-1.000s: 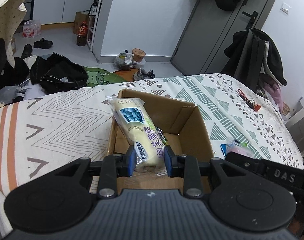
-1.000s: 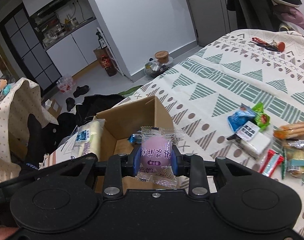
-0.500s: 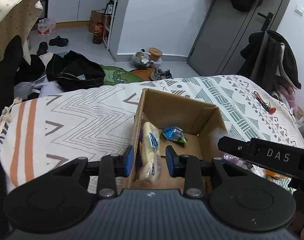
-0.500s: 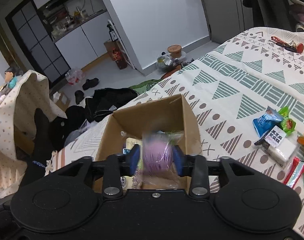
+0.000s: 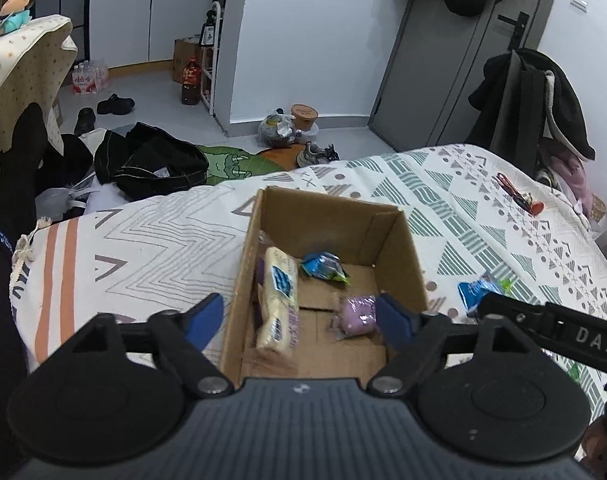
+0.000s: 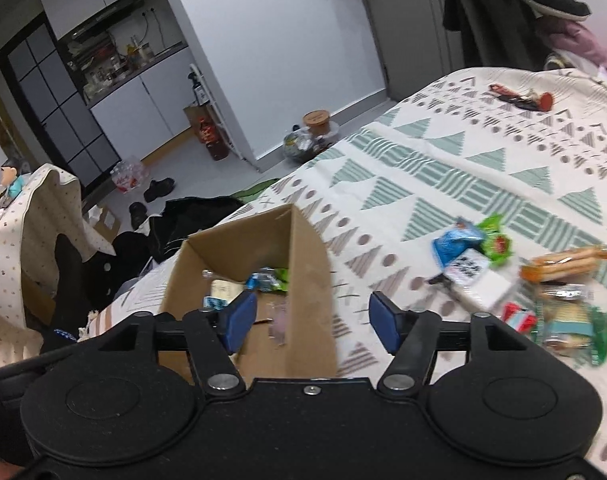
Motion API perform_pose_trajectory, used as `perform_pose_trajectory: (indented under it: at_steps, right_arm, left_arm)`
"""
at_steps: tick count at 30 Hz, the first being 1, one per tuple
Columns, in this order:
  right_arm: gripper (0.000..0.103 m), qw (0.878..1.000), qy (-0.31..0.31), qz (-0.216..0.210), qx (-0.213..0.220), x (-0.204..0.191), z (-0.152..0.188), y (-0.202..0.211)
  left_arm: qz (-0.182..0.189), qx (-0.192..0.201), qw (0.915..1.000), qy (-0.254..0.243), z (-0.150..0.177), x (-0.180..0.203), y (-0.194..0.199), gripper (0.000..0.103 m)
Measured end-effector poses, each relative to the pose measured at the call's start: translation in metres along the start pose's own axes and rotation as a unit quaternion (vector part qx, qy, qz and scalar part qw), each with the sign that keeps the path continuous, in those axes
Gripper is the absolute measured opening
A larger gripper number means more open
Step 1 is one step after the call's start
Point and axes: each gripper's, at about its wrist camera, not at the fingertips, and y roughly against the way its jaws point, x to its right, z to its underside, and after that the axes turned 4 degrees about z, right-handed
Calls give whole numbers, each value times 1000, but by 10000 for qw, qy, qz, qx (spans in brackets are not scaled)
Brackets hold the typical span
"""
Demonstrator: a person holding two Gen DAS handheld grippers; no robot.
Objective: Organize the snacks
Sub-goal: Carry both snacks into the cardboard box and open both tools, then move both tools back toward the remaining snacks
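Loose snacks (image 6: 515, 276) were seen scattered on the bed (image 6: 443, 152), well to the right of an open box (image 5: 399, 256) in which three packets already lay: a long pale roll (image 5: 277, 300) along the left wall, a purple packet (image 5: 357, 314) near the front and a blue-green packet (image 5: 325, 266) towards the back. Among those left outside, a blue packet (image 6: 453, 242) and a green one (image 6: 495, 242) were pictured touching each other nearest the box, with a white packet (image 6: 477, 280) just beside them and an orange pack (image 6: 567, 262) and a red one (image 6: 517, 314) further right.

All were judged light, crinkly film wrappers, likely soft or brittle inside and apt to slip; a gentle pinch across the filled middle, not the flat sealed ends, was thought best, with the orange pack taken across its short side.

The left gripper (image 5: 299, 318) was held over the near end of the box, its blue fingers (image 5: 205, 314) spread wide and holding nothing. The right gripper (image 6: 313, 316) was pictured at the box's right wall, its fingers (image 6: 385, 320) likewise apart and empty. The bed's patterned cover lay beneath everything; clothes and shoes were strewn on the floor beyond.
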Motion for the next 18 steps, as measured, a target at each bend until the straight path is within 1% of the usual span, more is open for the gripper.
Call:
perform_pose_trajectory:
  at_steps: [5,8,14,18]
  right_arm:
    - [79,9998,9,175,139,21,5,19]
    - [82,9994,-25,276,199,34,6,30]
    - [91,9986,-94,436,292,62,9,50]
    - [93,9981,-211,491,321,77,12,60]
  left_arm:
    - [76,-140,9999,-60,6,15,4,92]
    - [86,-100,9998,-157,10,26,9,94]
    - [121,-173,9995,-243,14,45,15,97]
    - [125,-179,9992,-333,17,56,22,98]
